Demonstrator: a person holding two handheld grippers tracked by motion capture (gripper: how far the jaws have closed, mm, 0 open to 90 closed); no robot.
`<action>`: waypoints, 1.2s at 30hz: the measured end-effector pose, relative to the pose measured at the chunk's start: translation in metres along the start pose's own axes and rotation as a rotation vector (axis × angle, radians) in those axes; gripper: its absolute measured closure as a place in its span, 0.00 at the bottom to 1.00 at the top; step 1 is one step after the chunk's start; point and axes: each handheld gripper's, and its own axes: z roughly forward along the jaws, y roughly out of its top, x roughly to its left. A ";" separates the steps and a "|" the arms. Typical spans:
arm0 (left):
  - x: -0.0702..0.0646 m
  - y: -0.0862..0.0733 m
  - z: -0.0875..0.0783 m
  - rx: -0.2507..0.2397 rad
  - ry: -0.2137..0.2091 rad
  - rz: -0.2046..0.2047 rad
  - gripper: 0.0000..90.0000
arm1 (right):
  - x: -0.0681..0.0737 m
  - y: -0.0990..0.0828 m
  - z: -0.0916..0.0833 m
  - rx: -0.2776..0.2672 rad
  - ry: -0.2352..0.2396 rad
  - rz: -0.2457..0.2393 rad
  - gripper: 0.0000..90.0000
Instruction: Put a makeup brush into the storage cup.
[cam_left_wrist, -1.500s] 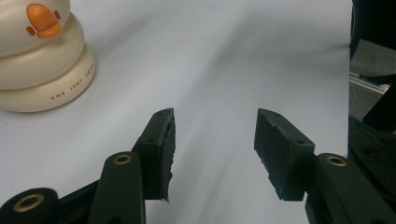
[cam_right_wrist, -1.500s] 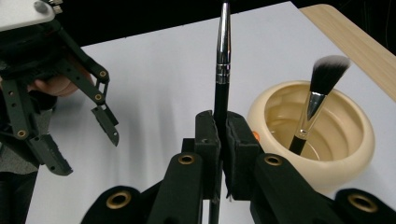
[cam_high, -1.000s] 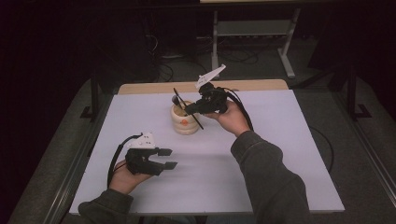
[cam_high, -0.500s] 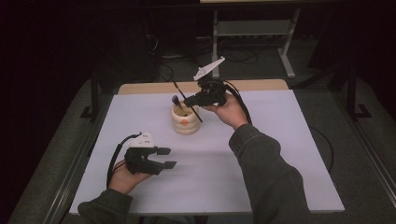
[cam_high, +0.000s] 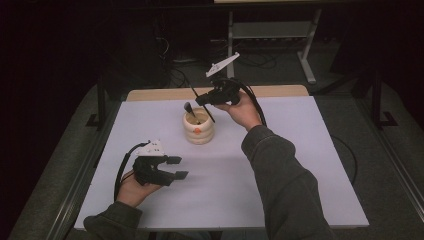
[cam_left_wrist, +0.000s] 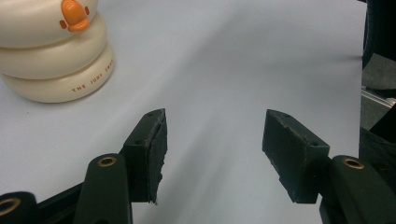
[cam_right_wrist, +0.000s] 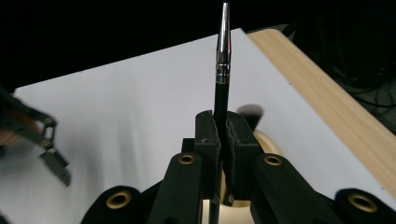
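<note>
Now the right hand-held gripper (cam_high: 206, 98), clamped on a slim black brush (cam_right_wrist: 221, 93), has lifted it above the cream ringed holder (cam_high: 198, 128); the left hand-held gripper (cam_high: 176, 167) has just been opening, empty, on the tabletop (cam_high: 300, 165).

Black hand-held grippers, dark olive sleeves

The left hand-held gripper (cam_high: 176, 167) shows matte black jaws with brass-ringed pivots, worn pads and a white plate on top; the right hand-held gripper (cam_high: 199, 100) carries a grey three-cornered plate and a looping black cable. Both sleeves are dark olive.
</note>
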 end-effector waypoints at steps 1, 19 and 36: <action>0.000 0.000 0.000 0.001 0.000 0.000 0.44 | 0.000 0.000 0.001 -0.001 0.000 0.023 0.93; 0.002 -0.001 -0.003 0.001 0.000 -0.001 0.44 | -0.012 0.016 0.027 -0.088 -0.058 0.096 0.94; 0.005 -0.001 -0.007 -0.022 0.007 -0.004 0.43 | -0.015 0.005 0.050 -0.080 -0.100 0.120 0.94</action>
